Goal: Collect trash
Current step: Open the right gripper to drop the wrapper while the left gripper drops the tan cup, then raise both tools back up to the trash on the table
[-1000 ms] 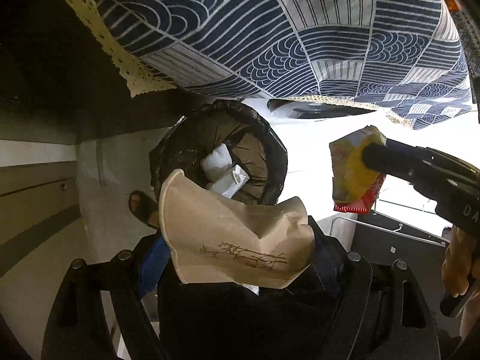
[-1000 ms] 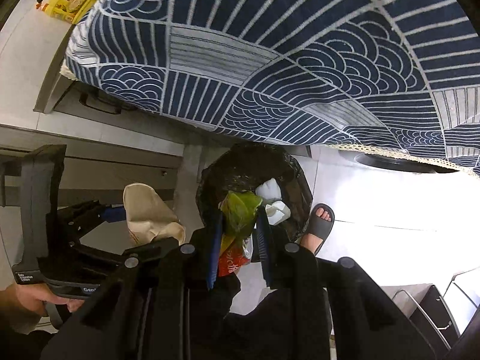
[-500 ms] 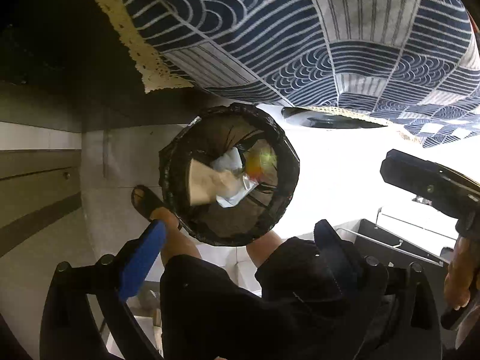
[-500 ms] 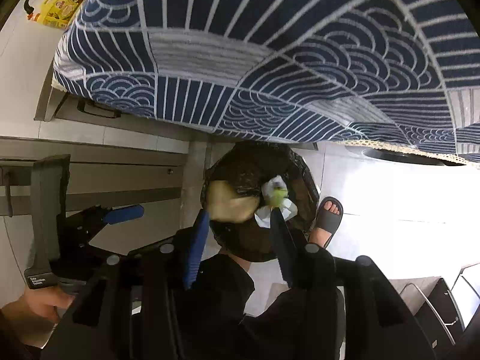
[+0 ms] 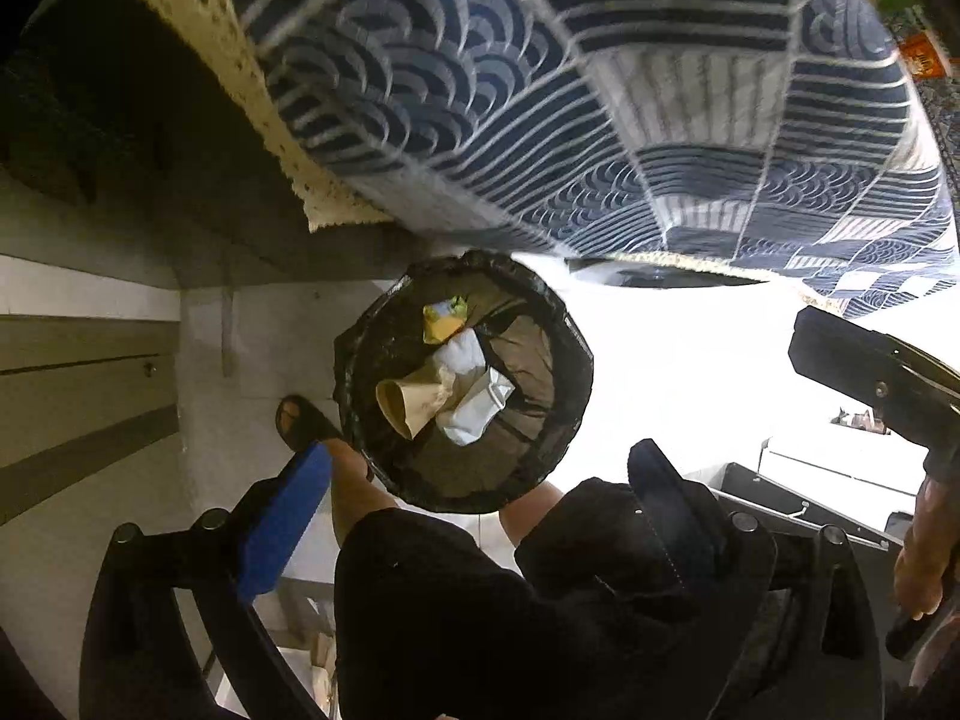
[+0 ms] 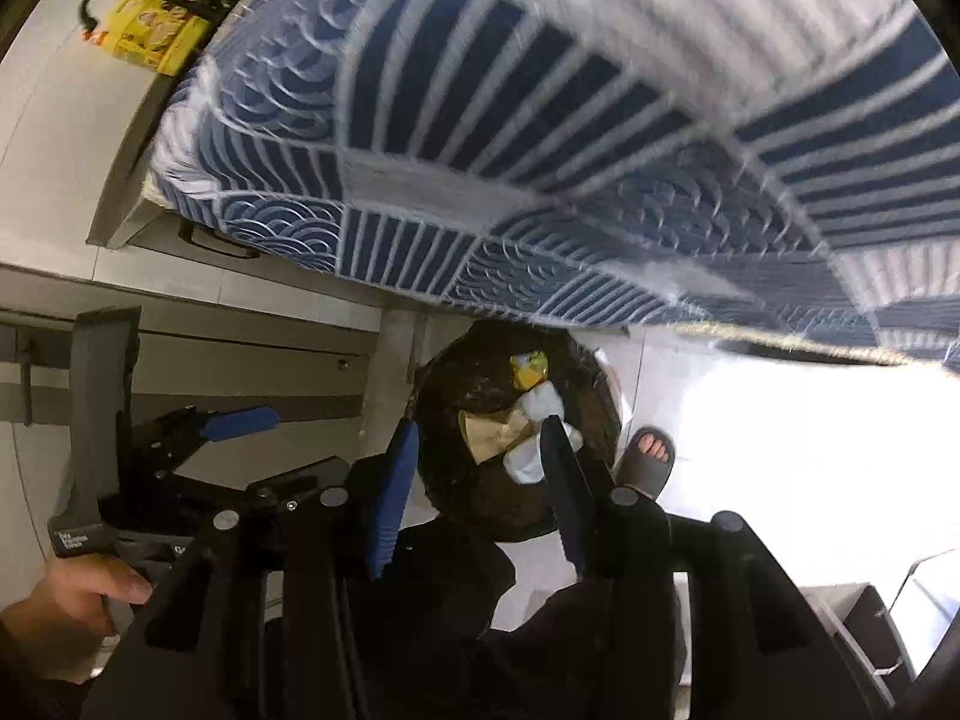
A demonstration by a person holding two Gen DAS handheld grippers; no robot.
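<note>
A pale tiled floor [image 5: 690,372] carries a round bin lined with a black bag [image 5: 564,396], standing just below the hanging edge of a blue wave-patterned cloth [image 5: 600,120]. Inside the bin lie a tan paper cup [image 5: 408,402], crumpled white paper [image 5: 474,402] and a yellow-green wrapper [image 5: 441,321]. A sandalled foot [image 6: 645,459] rests on the floor just beside the bin.

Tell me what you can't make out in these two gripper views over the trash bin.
- Tablecloth: pattern smeared by motion blur, both views.
- Trash bin: near rim hidden by the person's dark clothing; bottom buried under paper bag.
- Yellow wrapper: print too small.
- Right gripper, left view: fingertips cut off.
</note>
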